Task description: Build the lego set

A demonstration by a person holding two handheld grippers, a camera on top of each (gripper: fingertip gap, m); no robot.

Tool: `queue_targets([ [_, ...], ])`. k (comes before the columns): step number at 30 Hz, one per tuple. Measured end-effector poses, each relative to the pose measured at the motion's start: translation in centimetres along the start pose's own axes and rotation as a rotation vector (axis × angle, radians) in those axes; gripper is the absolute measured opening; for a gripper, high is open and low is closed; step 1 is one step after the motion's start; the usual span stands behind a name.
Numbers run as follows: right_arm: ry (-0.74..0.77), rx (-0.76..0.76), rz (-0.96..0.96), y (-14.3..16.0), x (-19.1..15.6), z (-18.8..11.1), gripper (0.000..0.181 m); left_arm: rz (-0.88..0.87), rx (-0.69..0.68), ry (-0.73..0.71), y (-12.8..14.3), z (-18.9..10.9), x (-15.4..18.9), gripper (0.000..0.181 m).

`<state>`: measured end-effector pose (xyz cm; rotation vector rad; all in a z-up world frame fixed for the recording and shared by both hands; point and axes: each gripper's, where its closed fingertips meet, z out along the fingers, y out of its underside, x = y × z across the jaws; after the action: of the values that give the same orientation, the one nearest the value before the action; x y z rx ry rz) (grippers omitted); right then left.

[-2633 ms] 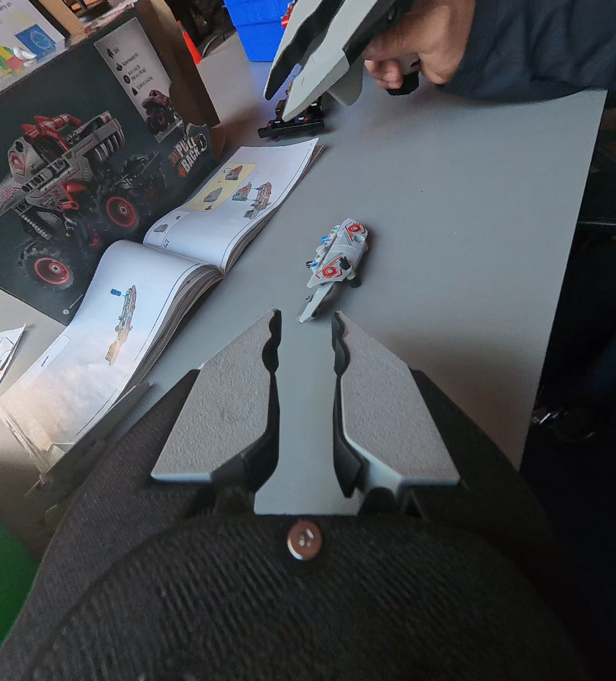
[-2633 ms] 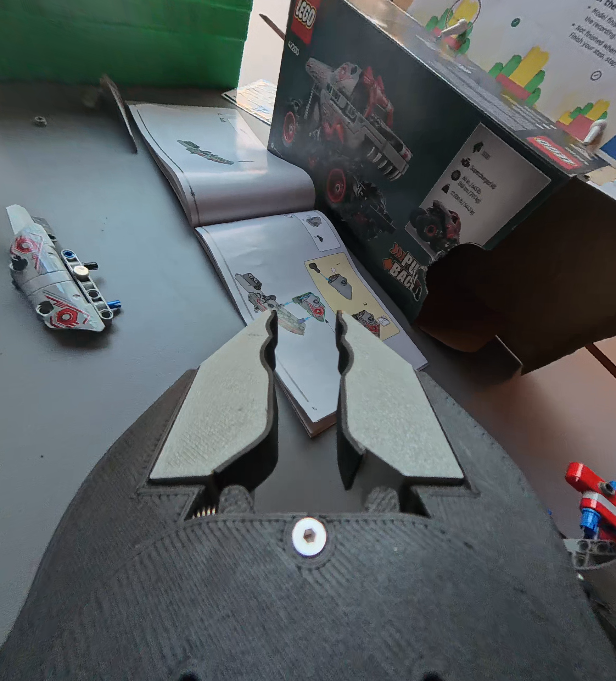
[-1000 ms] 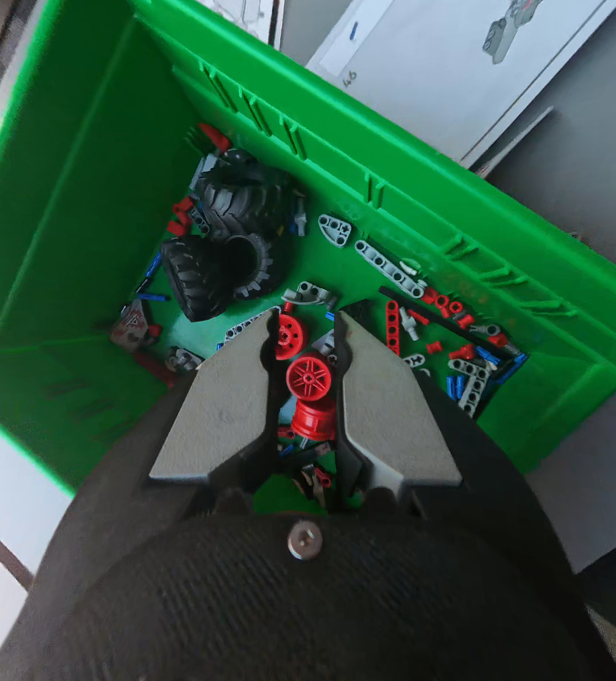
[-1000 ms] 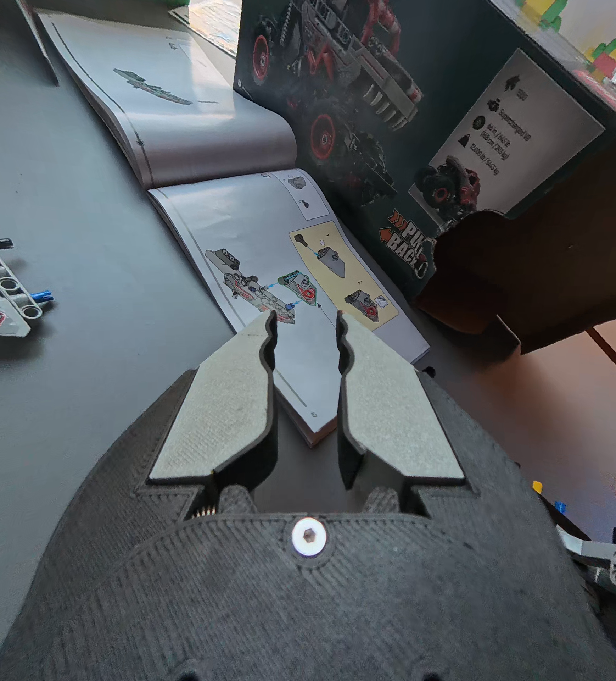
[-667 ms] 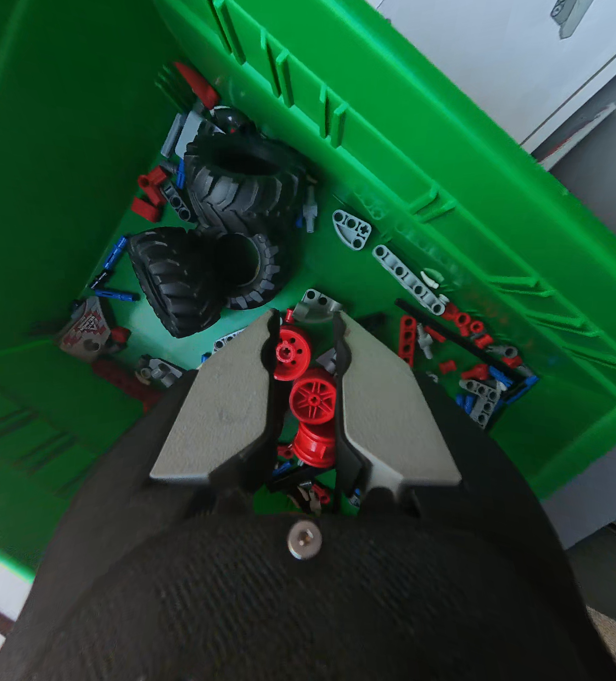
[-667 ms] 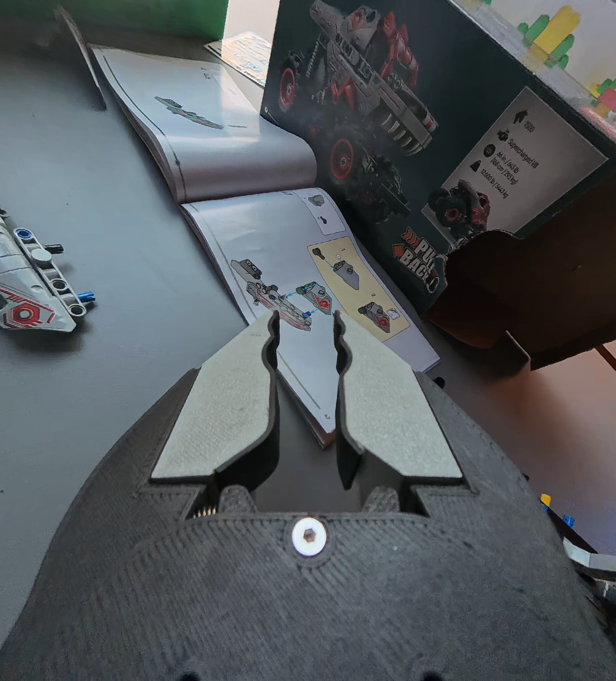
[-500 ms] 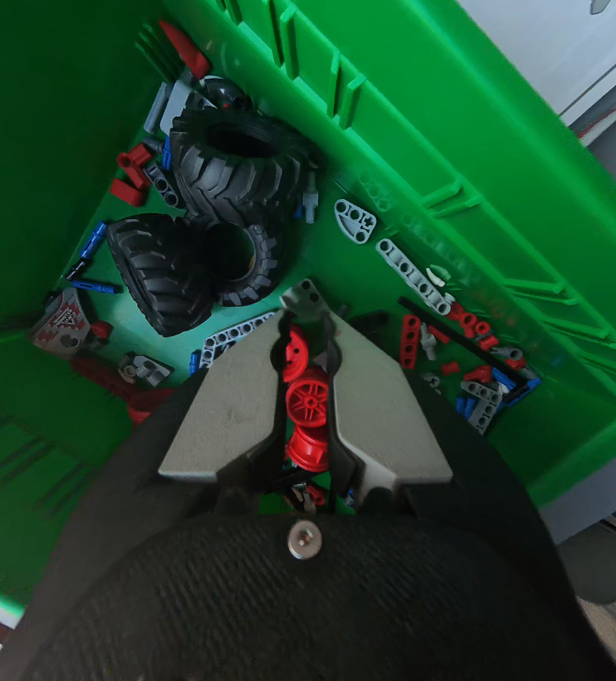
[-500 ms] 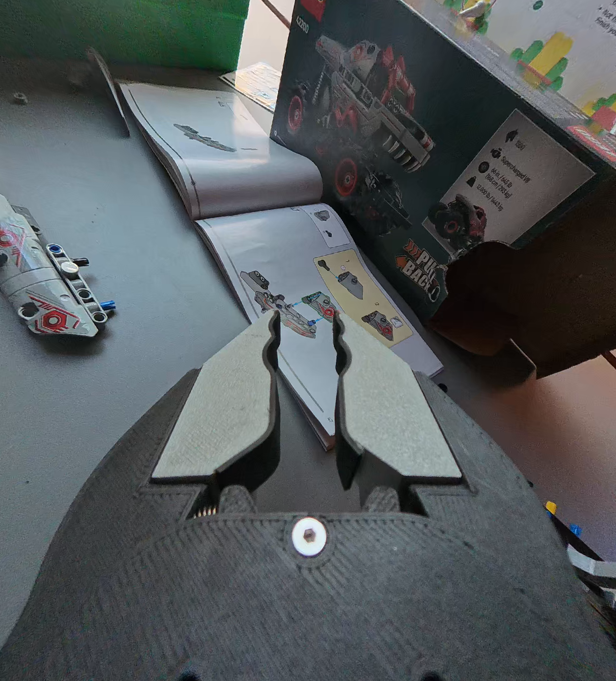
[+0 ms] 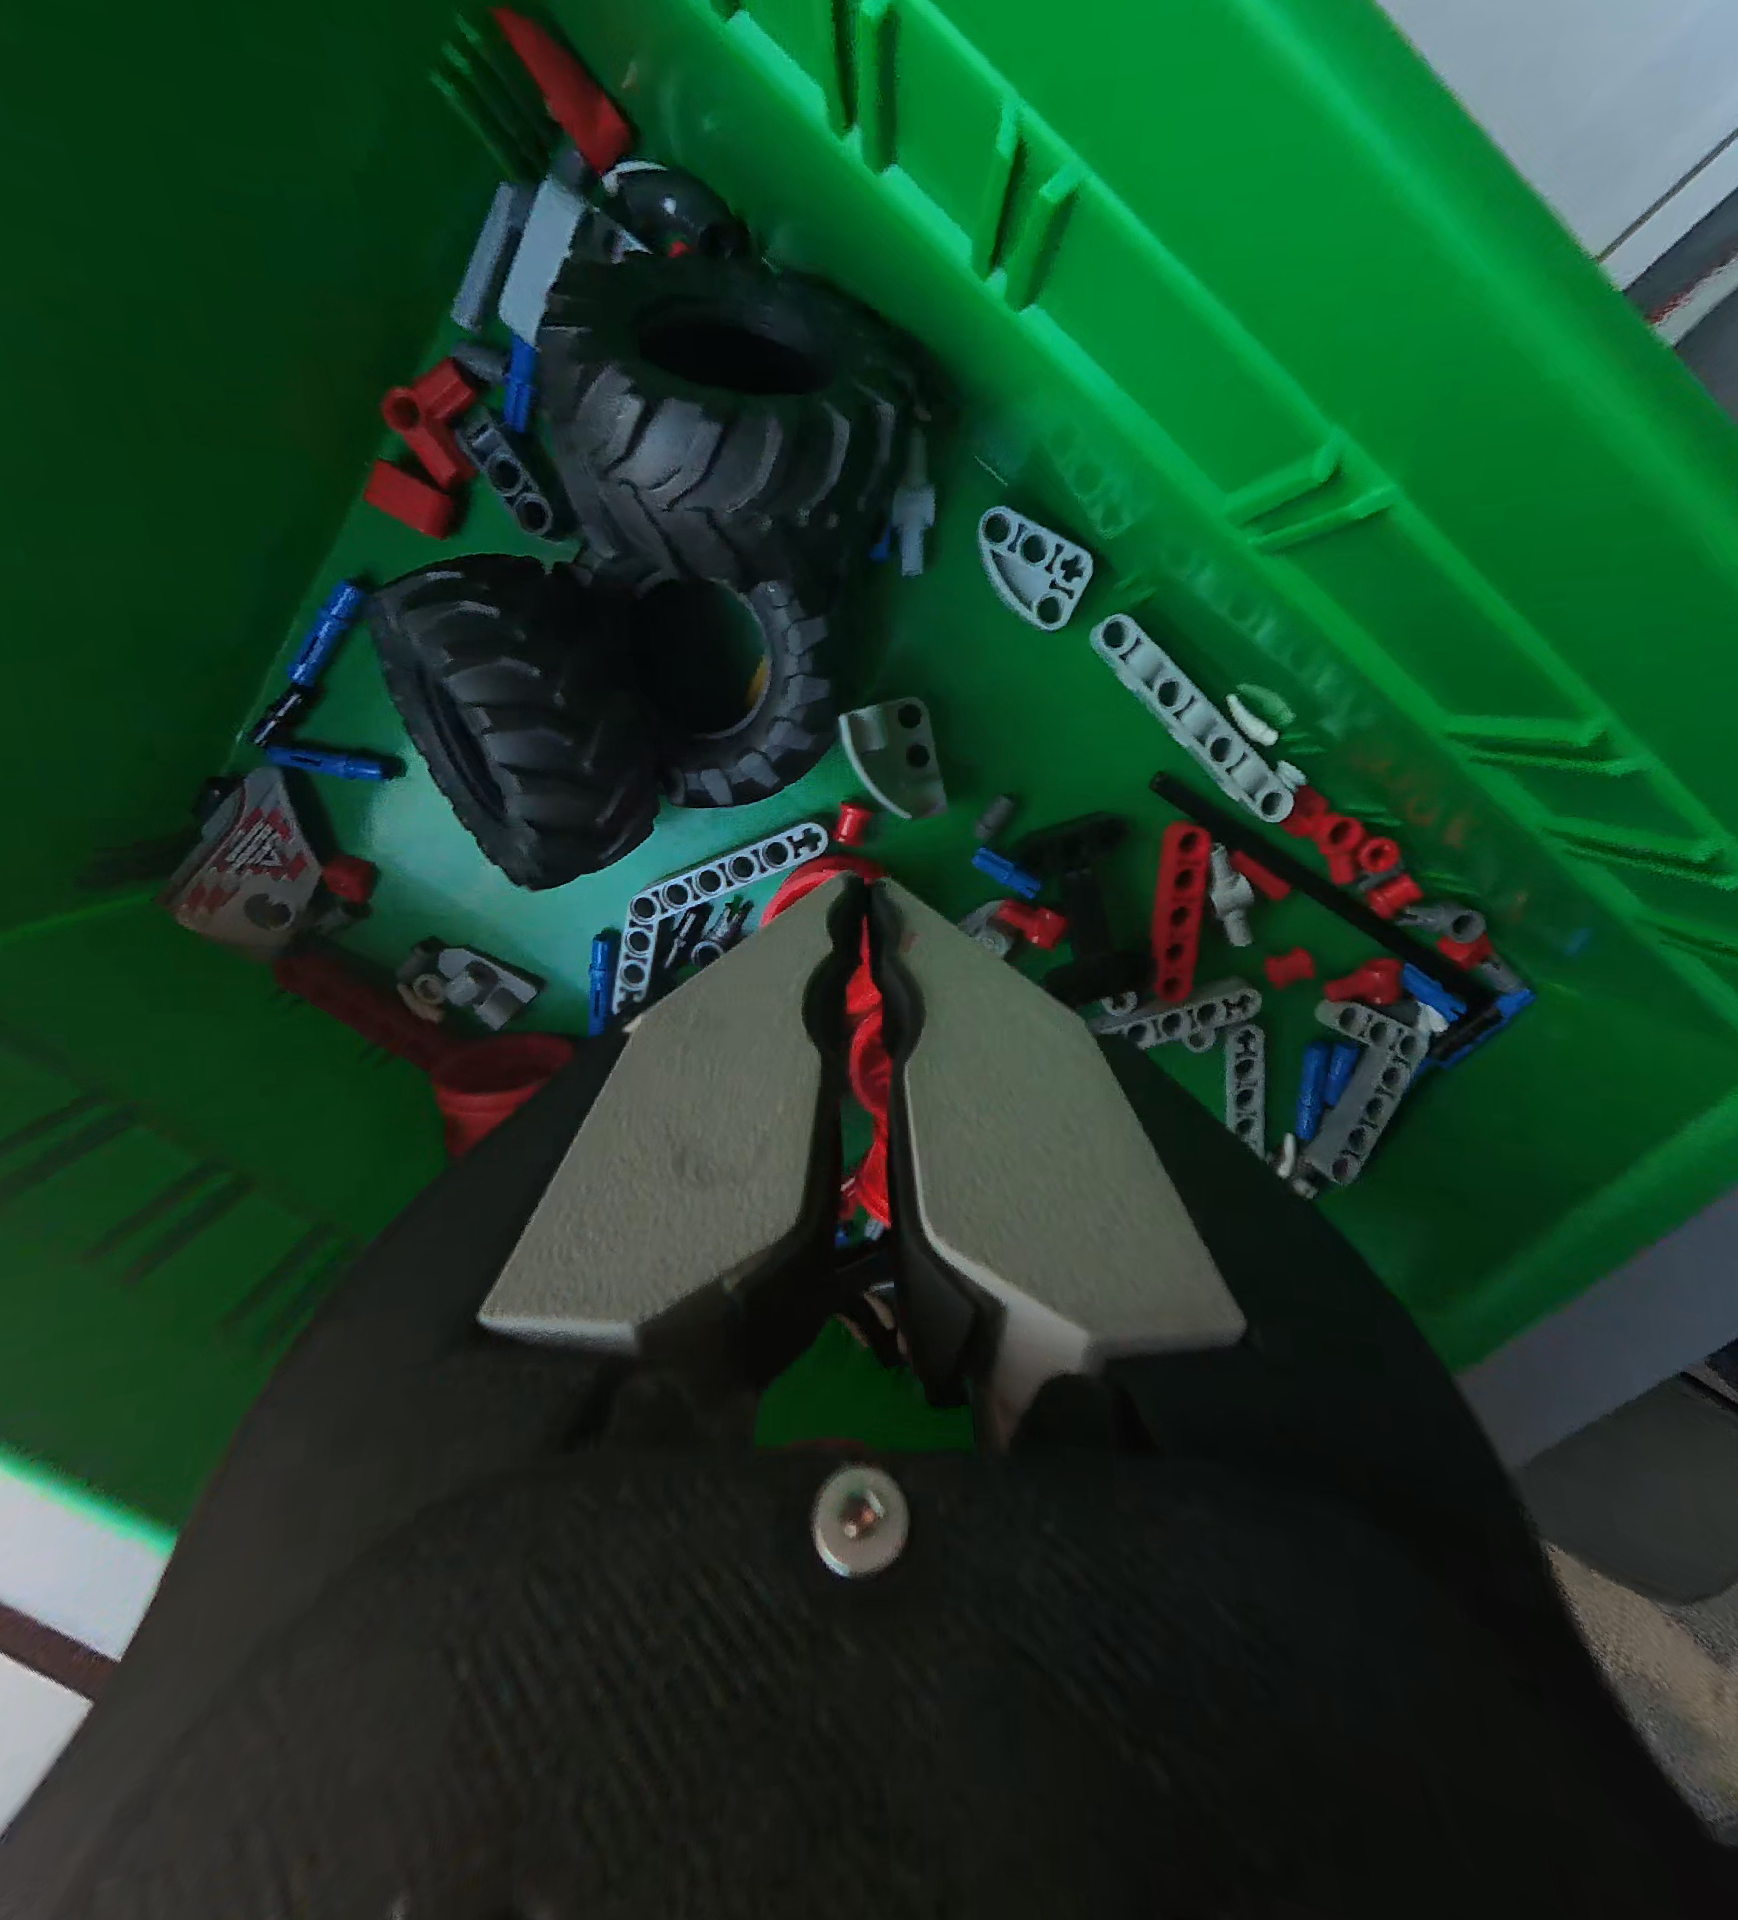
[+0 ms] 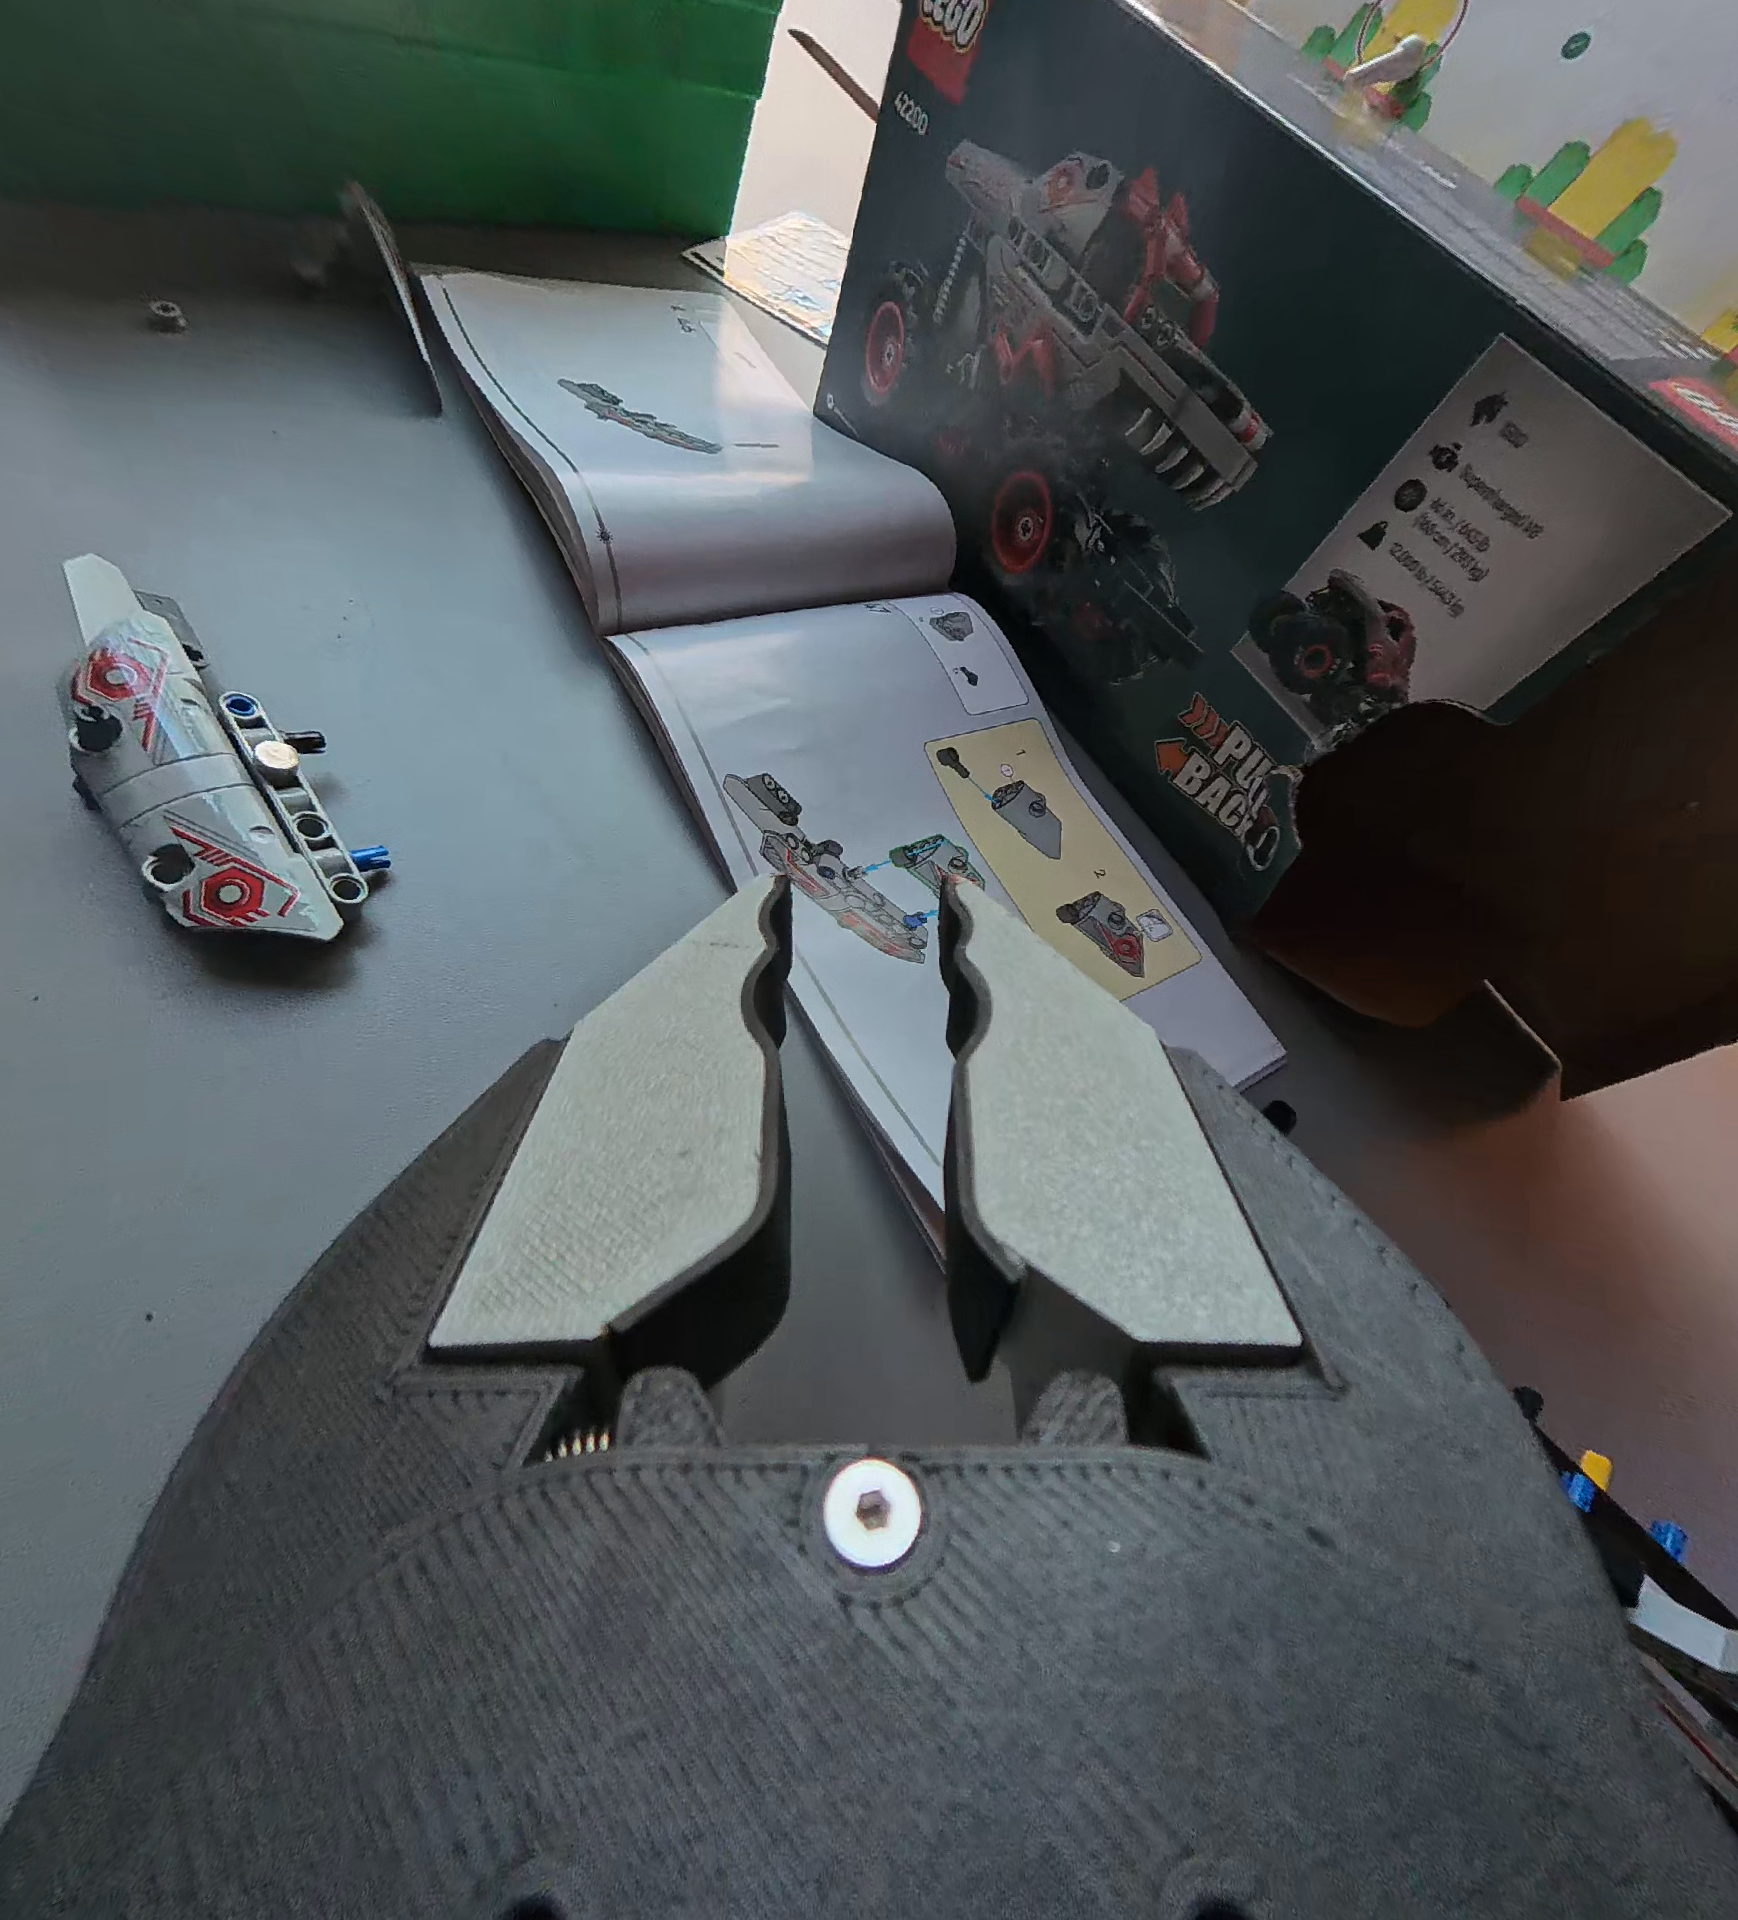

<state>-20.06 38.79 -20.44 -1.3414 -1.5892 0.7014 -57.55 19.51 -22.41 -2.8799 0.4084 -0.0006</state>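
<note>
A: Left gripper?

B: My left gripper (image 9: 863, 902) is down inside the green bin (image 9: 1312, 343), tips pinched nearly together. Red wheel hubs (image 9: 860, 1023) show through the slit between my fingers, but I can't tell if I've actually got hold of one.

A: Around it?

B: Loose pieces on the bin floor: grey curved piece (image 9: 894, 756) just past the tips, grey liftarm (image 9: 704, 914) to the left, long grey beam (image 9: 1192, 719) and small red and blue pins to the right. Two black tires (image 9: 636, 582) piled farther in.

A: Right gripper?

B: My right gripper (image 10: 863, 894) is wide apart, holding nothing, above the near corner of the open instruction booklet (image 10: 803, 644) on the grey table (image 10: 221, 1091). Grey panel sub-assembly (image 10: 190, 758) with red markings lies well to the left. Set box (image 10: 1208, 416) stands just behind the booklet, the bin's outer wall at top left.
</note>
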Motion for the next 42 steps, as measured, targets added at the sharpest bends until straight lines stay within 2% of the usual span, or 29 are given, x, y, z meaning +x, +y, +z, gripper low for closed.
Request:
queue_targets([
  [6,0.001,-0.019,0.004,0.4,0.1,0.4,0.024,-0.038,0.055,0.017,-0.3,-0.6,0.0,0.000],
  [9,0.012,-0.034,0.007,0.8,0.3,0.6,0.024,-0.079,0.059,0.062,-0.4,0.2,0.5,0.027],
  [13,0.026,-0.038,-0.009,0.7,0.3,0.7,0.024,-0.092,0.052,0.109,-1.1,1.5,0.7,0.023],
  [15,0.034,-0.044,-0.020,0.8,0.3,0.7,0.023,-0.083,0.041,0.102,-1.2,2.2,0.5,0.008],
  [19,0.042,-0.038,-0.032,0.6,0.2,0.5,0.021,-0.076,0.054,0.086,-1.4,2.2,0.2,0.007],
  [30,-0.003,0.021,-0.050,-0.9,-0.8,-0.4,0.019,-0.105,0.142,-0.009,-1.3,-2.0,-0.2,0.007],
  [33,-0.018,0.038,-0.040,-1.3,-1.1,-0.6,0.020,-0.103,0.218,-0.093,-2.1,-5.0,-1.5,0.007],
  [35,-0.037,0.061,-0.024,-1.7,-1.4,-0.7,0.022,-0.116,0.345,-0.115,-4.1,-8.4,-1.8,0.007],
  [37,-0.068,0.094,0.003,-2.4,-1.8,-0.9,0.023,-0.084,0.502,-0.059,-7.0,-11.9,0.9,0.006],
  [39,-0.111,0.121,0.029,-3.0,-2.4,-1.0,0.027,0.022,0.593,-0.002,-9.4,-14.0,5.9,0.007],
  [42,-0.177,0.131,0.043,-3.4,-3.6,-0.9,0.032,0.173,0.595,0.106,-11.2,-13.4,13.6,0.007],
])
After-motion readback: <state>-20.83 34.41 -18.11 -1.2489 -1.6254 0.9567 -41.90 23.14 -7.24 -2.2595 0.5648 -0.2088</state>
